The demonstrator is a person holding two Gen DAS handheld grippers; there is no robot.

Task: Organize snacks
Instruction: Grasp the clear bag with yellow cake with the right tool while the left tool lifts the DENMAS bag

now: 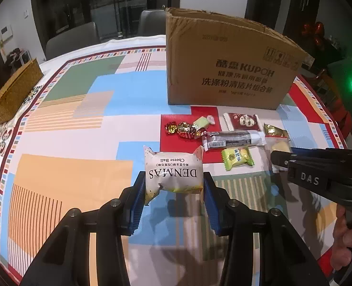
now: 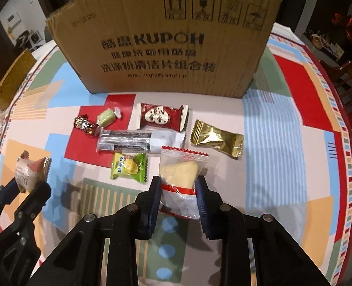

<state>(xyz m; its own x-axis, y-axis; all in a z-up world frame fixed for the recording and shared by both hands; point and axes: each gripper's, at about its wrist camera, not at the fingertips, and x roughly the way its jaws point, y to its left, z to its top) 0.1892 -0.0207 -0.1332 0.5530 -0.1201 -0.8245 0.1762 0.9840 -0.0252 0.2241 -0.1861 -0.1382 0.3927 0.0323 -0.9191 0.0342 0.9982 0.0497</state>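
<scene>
Jaws clamping snacks, patterned tablecloth [image 1: 80, 128], cardboard box [image 2: 166, 45]

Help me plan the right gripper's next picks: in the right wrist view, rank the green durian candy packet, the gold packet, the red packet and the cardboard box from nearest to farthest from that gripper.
From the right gripper:
1. Green durian candy packet, just ahead-left.
2. Gold packet, ahead-right.
3. Red packet, straight ahead, farther back.
4. Cardboard box, standing behind everything.
</scene>
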